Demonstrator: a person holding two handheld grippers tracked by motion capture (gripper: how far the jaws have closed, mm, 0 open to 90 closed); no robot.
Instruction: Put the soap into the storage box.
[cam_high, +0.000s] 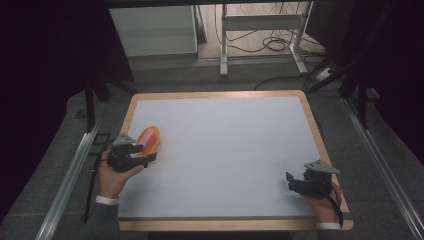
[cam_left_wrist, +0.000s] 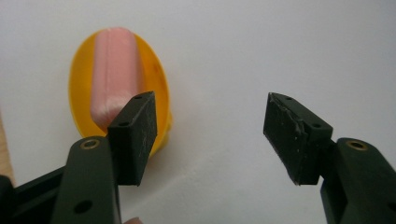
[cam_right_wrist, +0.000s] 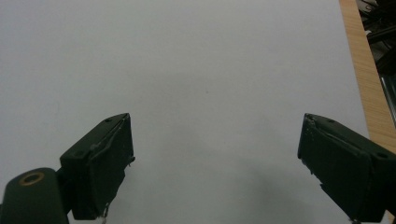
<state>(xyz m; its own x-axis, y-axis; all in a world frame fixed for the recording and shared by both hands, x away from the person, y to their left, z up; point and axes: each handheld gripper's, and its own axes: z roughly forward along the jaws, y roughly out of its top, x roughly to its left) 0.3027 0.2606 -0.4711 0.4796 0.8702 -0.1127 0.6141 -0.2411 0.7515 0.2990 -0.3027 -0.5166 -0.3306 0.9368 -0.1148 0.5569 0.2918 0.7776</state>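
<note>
Both hand-held grippers, left (cam_left_wrist: 210, 135) and right (cam_right_wrist: 215, 163), gape wide (nothing between them), left beside an orange dish (cam_left_wrist: 79, 79)

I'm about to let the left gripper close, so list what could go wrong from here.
1. The pink sausage-shaped piece on the orange oval dish sits off-centre by one jaw of the open left gripper, so closing may miss or push it.
2. The dish lies near the white mat's edge and could slide off.

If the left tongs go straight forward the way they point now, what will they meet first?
Probably nothing between the jaws: the left tongs are open over the bare white table. The orange dish holding a pink roll lies off-centre, so one jaw might clip its rim.
</note>
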